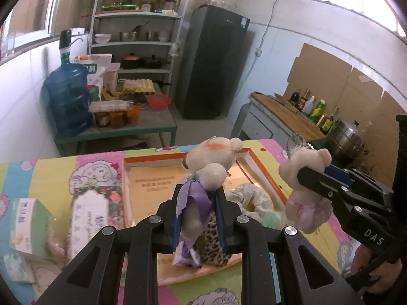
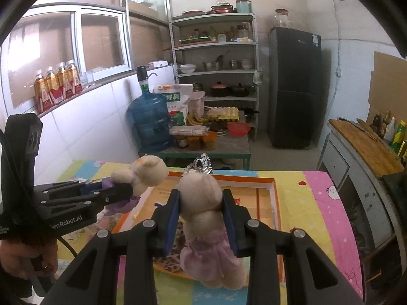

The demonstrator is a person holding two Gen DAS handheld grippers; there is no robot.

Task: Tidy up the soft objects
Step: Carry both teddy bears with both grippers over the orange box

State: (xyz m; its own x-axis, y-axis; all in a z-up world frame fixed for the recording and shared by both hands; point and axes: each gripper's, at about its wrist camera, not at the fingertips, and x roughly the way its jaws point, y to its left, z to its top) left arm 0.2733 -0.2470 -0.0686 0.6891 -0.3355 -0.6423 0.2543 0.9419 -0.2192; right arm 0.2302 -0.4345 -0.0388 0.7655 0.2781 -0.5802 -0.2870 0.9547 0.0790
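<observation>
Left gripper [image 1: 195, 203]: jaws are closed on the purple-dressed bear [image 1: 208, 167], clamped at the torso so that the head projects forward beyond the fingertips. Grip is judged deliberate at the body, where the stuffing compresses without slipping. A leopard-print fabric item [image 1: 213, 241] is seen below, between the finger bases; whether it is held or merely lies in the tray cannot be told.

Right gripper [image 2: 201, 203]: jaws are closed on the pink-dressed bear [image 2: 203, 203], pinched at neck and shoulders, with the skirt and legs hanging free below. A small silver crown [image 2: 202, 165] is worn on its head.

Both toys are carried side by side, apart from each other, above the orange-rimmed box lid [image 1: 267, 178], which is laid open-side-up on the cartoon-print tablecloth [image 1: 51, 175]. The lid is judged to serve as the collecting tray: a crumpled white cloth [image 1: 246, 195] and a pale green soft item [image 1: 269, 218] are already lying in it.

To the left of the tray, paper cartons [image 1: 28, 226] are lying on the tablecloth.

Farther off, a blue water jug [image 2: 150, 122] is standing on a low green table [image 2: 236, 150].

Next step is judged to be lowering and release into the tray; a snagged skirt is a possible risk.
</observation>
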